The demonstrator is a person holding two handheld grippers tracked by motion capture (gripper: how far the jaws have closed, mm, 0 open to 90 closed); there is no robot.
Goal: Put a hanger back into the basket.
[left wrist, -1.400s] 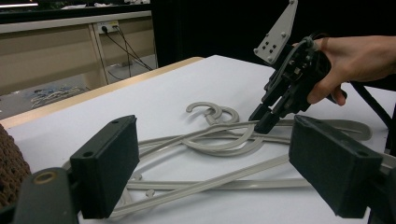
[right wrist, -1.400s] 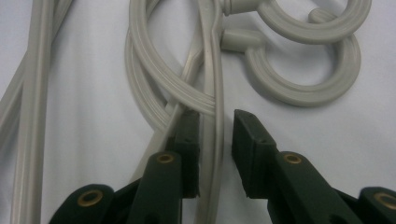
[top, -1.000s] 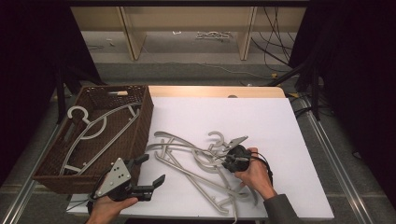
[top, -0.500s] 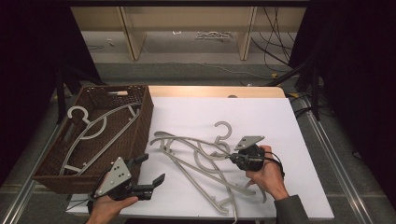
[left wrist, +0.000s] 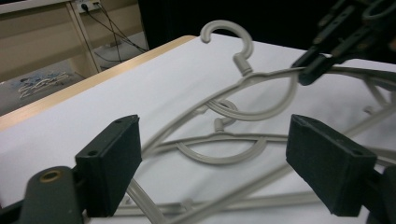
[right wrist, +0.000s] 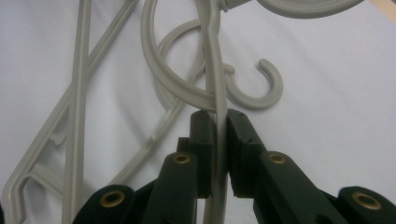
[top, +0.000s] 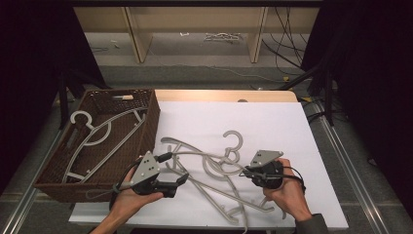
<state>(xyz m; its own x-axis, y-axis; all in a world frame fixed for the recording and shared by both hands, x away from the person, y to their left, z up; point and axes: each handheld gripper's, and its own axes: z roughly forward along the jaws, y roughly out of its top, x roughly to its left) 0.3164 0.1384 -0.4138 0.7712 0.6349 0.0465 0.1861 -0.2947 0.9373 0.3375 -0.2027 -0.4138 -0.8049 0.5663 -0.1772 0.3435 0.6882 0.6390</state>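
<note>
White surface (top: 272, 122) with a wooden far edge, under the high view. At its left side, a brown wicker basket (top: 146, 129), holding one grey hanger (top: 104, 134) flat inside, hook toward the far left corner. Near the middle of the surface, a loose tangle of grey plastic hangers (top: 214, 183), arms crossing one another, two hooks lying close together. One lifted hanger (left wrist: 261, 74) raised off the pile, hook (top: 234, 139) pointing away from the person. Right claw (top: 249, 171) clenched on a thin arm of that lifted hanger, the strip pinched edge-on between the black jaws in the right gripper view (right wrist: 216, 140); the same claw seen far off in the left gripper view, biting the arm just past the hook's neck. Left claw (top: 181, 179) released, jaws spread wide, held low just beside the near end of the pile, touching nothing as far as can be told. No readable writing, brand or label anywhere.
</note>
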